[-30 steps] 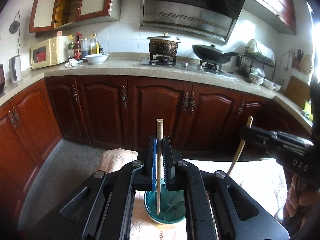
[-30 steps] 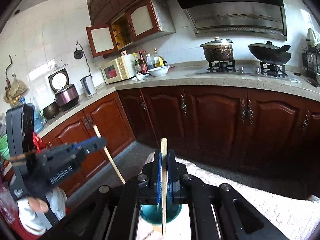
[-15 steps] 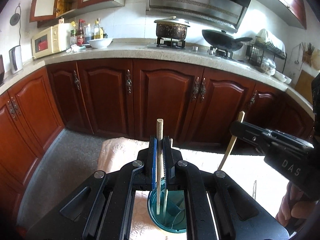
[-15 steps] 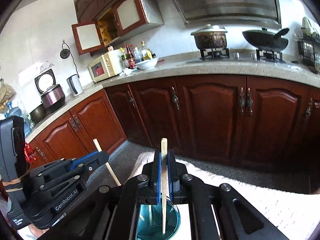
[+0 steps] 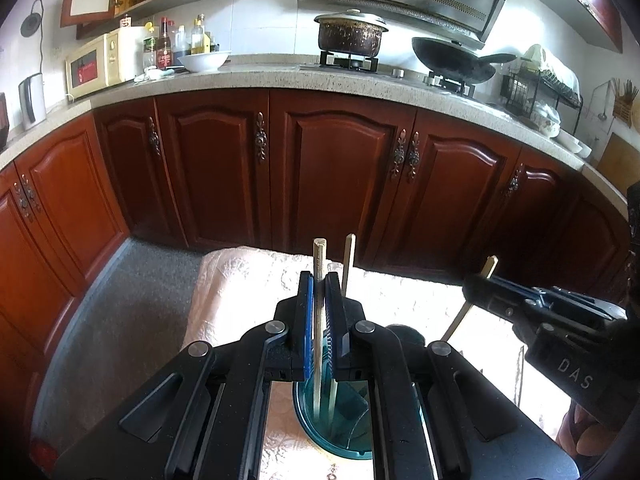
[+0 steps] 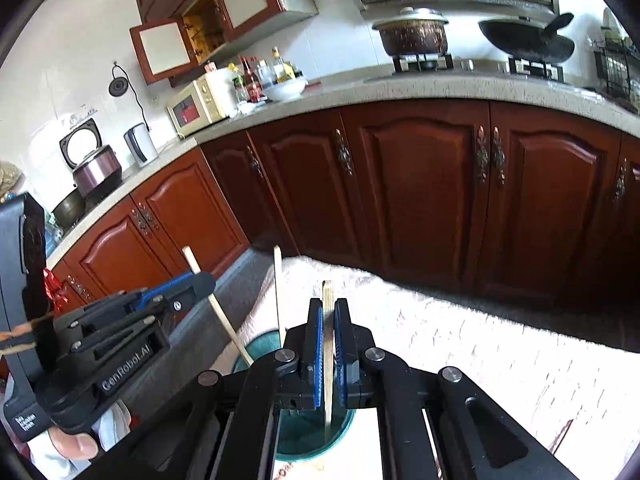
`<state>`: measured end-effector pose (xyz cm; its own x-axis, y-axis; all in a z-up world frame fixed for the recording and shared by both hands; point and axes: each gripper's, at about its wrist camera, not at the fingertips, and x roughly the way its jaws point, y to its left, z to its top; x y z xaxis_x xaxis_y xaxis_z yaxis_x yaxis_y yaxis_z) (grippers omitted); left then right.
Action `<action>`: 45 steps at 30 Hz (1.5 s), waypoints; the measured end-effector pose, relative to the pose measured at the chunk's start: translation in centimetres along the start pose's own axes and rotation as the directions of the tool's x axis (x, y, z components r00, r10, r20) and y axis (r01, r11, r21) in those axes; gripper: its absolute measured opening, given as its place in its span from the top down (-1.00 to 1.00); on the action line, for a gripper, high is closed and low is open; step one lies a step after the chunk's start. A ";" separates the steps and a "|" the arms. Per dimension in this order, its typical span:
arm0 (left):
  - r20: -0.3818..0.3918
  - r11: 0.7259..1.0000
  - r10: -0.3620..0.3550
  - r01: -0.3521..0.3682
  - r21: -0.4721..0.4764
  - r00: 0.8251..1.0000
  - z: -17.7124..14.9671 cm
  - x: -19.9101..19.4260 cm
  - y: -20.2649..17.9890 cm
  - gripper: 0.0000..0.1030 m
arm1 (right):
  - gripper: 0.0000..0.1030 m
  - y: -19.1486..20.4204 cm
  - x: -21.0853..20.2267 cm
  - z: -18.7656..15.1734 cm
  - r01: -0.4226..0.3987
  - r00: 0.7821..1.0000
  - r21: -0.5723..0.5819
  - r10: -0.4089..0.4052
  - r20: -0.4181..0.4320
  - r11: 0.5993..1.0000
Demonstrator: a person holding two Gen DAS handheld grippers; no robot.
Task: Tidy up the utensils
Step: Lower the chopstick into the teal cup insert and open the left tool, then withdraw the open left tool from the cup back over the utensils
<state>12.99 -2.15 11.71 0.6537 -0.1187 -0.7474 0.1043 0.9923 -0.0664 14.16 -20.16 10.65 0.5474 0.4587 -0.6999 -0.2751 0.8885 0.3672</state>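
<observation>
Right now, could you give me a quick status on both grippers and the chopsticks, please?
Left gripper shut on a chopstick. Right gripper shut on another chopstick. Both tips over the teal holder; third chopstick standing inside. Nothing blocking.

A low table is sitting in front of the cabinets, draped in a pale patterned cloth (image 5: 240, 280) that is covering it to the far edge. A teal holder (image 5: 340, 424) is standing directly on the cloth, right under the left claw (image 5: 318, 320) and, in the right wrist view, right under the right claw (image 6: 329, 344) too (its base is hiding behind the claw bodies). The cloth is stretching away beyond both claws toward the cabinets, glaring white in the sun to the right of them. Grey floor (image 5: 132, 304) is lying left of the table.
</observation>
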 end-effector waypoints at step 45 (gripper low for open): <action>-0.031 1.000 -0.025 0.025 -0.002 0.999 -5.6 -5.0 -3.0 -0.07 | 0.14 -1.1 -7.3 -5.8 0.064 0.998 -0.002 -0.064 -0.009 0.998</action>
<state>5.23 -4.30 11.93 0.6275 -0.1427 -0.7655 0.1196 0.9891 -0.0864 5.87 -24.39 11.80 0.5566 0.4014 -0.7274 -0.2410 0.9159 0.3209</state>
